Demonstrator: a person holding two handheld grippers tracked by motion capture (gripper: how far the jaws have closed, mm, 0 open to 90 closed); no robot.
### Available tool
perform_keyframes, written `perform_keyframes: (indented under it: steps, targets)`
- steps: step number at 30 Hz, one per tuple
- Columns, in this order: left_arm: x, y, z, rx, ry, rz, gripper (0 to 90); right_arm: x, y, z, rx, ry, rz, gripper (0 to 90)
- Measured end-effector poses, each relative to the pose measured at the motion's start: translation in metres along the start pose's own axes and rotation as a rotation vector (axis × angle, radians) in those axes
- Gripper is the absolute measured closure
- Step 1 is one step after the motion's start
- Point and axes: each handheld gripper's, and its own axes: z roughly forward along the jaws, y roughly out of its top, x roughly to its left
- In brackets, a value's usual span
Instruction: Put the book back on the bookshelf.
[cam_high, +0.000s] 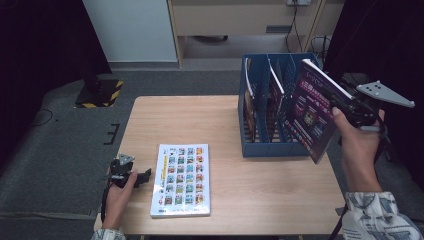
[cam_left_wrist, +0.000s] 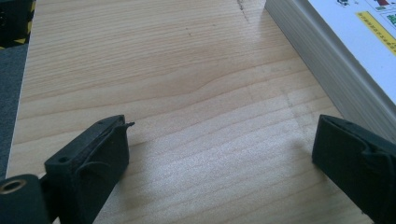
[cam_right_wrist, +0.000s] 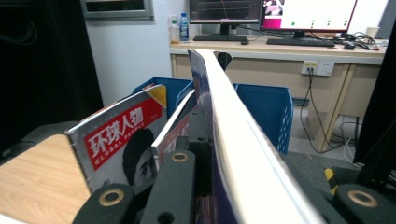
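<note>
Your right gripper (cam_high: 334, 100) is clamped on the purple magazine (cam_high: 312, 112), jaws nearly together with the magazine's edge pinched between them. The magazine hangs in the air at the right end of the blue file rack (cam_high: 272, 107), tilted, its lower corner past the rack's right front corner and off the table's right edge. From the right gripper view you look straight along the magazine's (cam_right_wrist: 233, 140) pale page edge, which rises out of the jaws and runs away up the middle of the frame; it sits between the pads, not beside them.

In the same view, a red-banner magazine (cam_right_wrist: 123, 135) stands in the rack (cam_right_wrist: 266, 109) to the left of the one you hold, with another cover edge between them.

Your left gripper (cam_high: 131, 176) rests on the wooden table (cam_high: 190, 115) near its front left corner, jaws spread wide with bare wood between them. The white picture book (cam_high: 181, 180) lies flat just to its right. In the left gripper view, the book's (cam_left_wrist: 336, 56) page block runs past the right jaw, close beside it; whether they touch, you cannot tell.
</note>
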Motion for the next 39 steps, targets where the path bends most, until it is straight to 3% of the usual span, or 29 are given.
perform_keyframes:
  steps: [7, 15, 24, 39]
  targets:
    - [0.0, 0.0, 0.0, 0.0, 0.0, 0.001, 3.2, 0.004, 0.003, 0.018, -0.005, -0.022, 0.025, 82.7]
    - [0.0, 0.0, 0.0, 0.0, 0.0, 0.002, 3.2, 0.013, 0.003, 0.043, 0.012, -0.069, 0.02, 82.7]
    - [0.0, 0.0, 0.0, 0.0, -0.002, 0.003, 3.1, 0.019, 0.001, 0.067, 0.03, -0.066, 0.038, 82.6]
    - [0.0, 0.0, 0.0, 0.001, -0.002, 0.003, 3.1, 0.015, 0.001, 0.098, 0.038, -0.083, 0.076, 82.6]
